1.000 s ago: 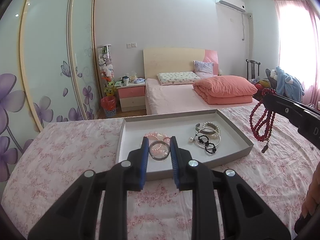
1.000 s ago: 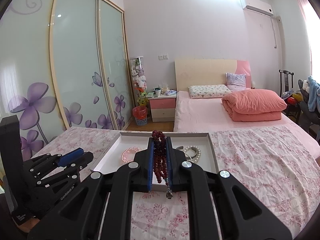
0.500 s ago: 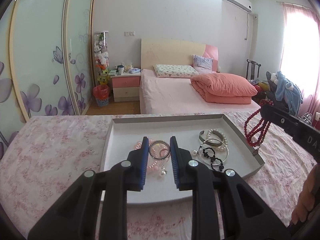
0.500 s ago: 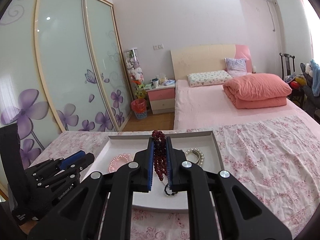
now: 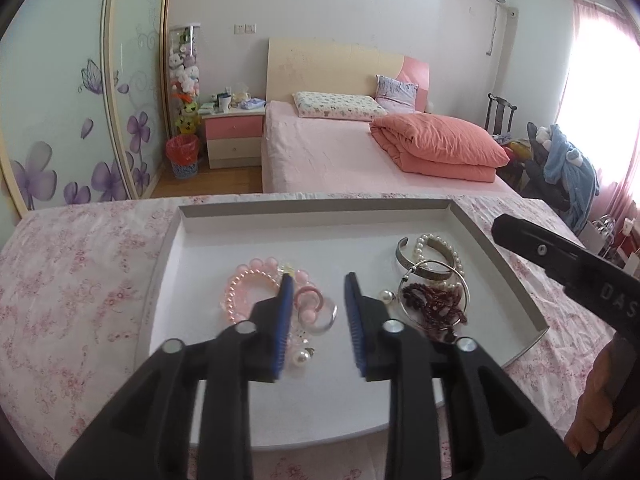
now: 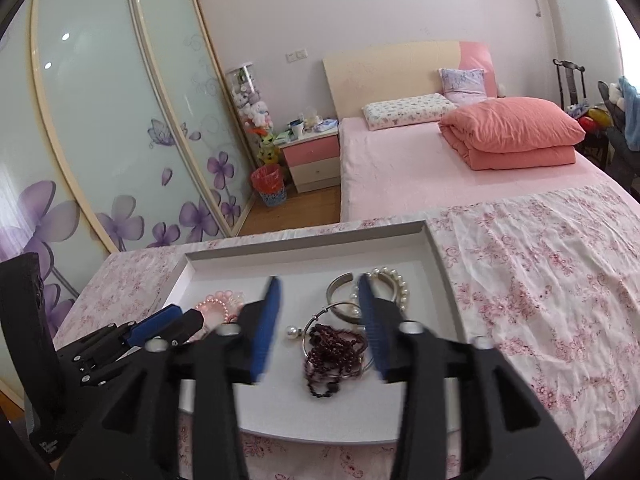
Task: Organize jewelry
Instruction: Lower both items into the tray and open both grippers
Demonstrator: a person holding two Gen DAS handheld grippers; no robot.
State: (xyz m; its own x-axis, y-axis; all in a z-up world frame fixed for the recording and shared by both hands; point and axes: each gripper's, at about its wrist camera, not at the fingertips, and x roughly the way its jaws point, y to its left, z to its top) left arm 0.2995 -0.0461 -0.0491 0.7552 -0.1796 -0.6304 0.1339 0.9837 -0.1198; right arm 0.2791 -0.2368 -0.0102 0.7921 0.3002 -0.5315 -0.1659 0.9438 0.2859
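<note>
Step in hand: dropping pieces into the tray (image 5: 500, 256). Both grippers hang over it, and both have just been opening.

Left gripper (image 5: 316, 308): jaws apart, nothing pressed between the pads. A clear ring (image 5: 322, 314) lies on the tray floor between them, beside the pink bead bracelet (image 5: 244, 292) at tray left.

Right gripper (image 6: 320, 320): jaws apart. The dark red bead string (image 6: 332, 354) lies heaped on the tray floor below them, at tray right, across a thin silver hoop (image 6: 316, 326). Just behind it sit a silver cuff (image 6: 340, 284) and a pearl bracelet (image 6: 394, 282).

Next move, as I judge it: lift both grippers straight up clear of the tray without snagging beads, then go for any piece not yet in the tray; none shows outside it.

Surface: the tray rests on a pink flowered cloth (image 6: 540, 280). Beyond the tray, a pink bed (image 5: 340, 152) with a folded quilt (image 5: 440, 148); left of the tray, wardrobe doors (image 6: 100, 120) with purple flowers.
</note>
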